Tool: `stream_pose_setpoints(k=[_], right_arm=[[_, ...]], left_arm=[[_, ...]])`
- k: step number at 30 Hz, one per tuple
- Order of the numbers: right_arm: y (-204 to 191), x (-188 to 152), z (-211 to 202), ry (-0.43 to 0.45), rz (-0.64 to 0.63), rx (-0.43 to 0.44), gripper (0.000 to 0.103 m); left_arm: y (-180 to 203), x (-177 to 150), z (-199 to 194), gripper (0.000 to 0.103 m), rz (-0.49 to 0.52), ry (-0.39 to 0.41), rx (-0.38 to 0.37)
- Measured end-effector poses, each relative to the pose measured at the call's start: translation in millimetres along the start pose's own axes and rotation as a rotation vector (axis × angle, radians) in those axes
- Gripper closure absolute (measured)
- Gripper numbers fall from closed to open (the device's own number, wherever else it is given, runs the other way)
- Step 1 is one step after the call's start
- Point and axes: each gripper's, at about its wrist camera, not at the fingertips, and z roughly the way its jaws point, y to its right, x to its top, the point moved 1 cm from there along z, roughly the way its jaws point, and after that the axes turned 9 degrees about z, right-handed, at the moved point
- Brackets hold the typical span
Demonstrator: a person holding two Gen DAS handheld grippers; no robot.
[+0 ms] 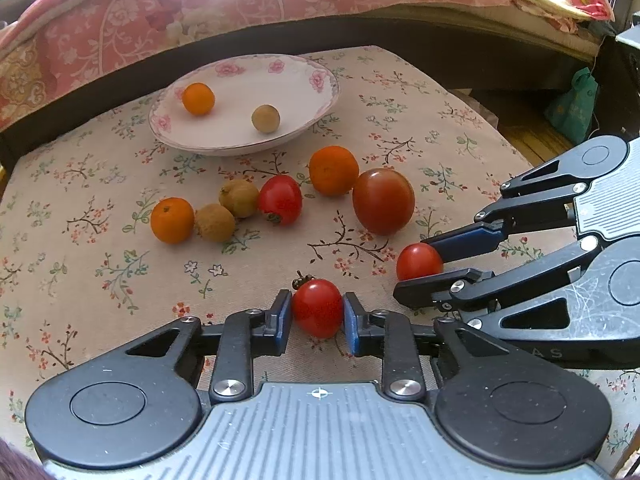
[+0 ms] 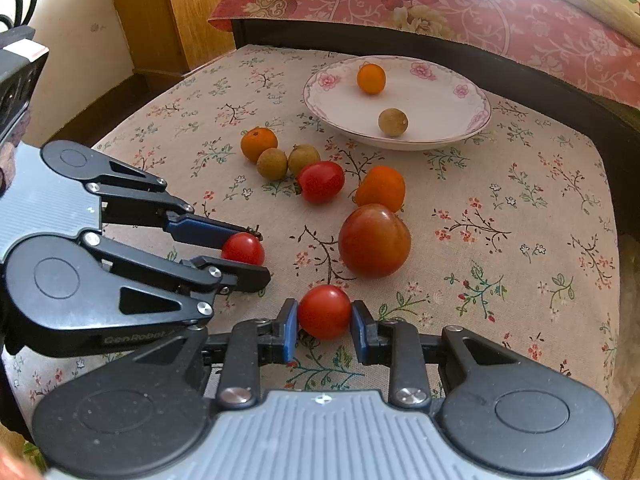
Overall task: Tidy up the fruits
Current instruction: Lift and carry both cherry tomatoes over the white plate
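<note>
My left gripper [image 1: 317, 314] is shut on a stemmed cherry tomato [image 1: 317, 308] low over the floral tablecloth; it also shows in the right wrist view [image 2: 246, 254]. My right gripper [image 2: 325, 316] is shut on another cherry tomato [image 2: 325, 311], seen from the left wrist [image 1: 419, 261]. Loose on the cloth lie a large dark tomato [image 1: 383, 201], a cherry tomato [image 1: 280, 199], two oranges [image 1: 333, 170] [image 1: 172, 220] and two longans [image 1: 239, 198] [image 1: 214, 222]. A white flowered plate [image 1: 320, 80] at the back holds a small orange [image 1: 198, 98] and a longan [image 1: 265, 119].
A dark bed frame [image 1: 460, 36] with a pink floral quilt [image 1: 200, 4] runs behind the table. A wooden cabinet [image 2: 180, 12] stands at the back left. A green bag [image 1: 574, 104] sits on the floor to the right. Table edges drop off on both sides.
</note>
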Motion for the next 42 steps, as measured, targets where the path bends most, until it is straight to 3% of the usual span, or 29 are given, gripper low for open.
stream_pose_setpoints(k=[20, 42], right_arm=[[-1.3, 17.2, -13.9, 0.058, 0.017, -0.022, 0.072], [16.4, 80.5, -14.4, 0.193, 0.078, -0.068, 0.072]], left_arm=[[-7.5, 19.8, -10.8, 0.07, -0.015, 0.046, 0.039], [-44.6, 81.2, -8.1, 0.071, -0.059, 0.122, 0.152]])
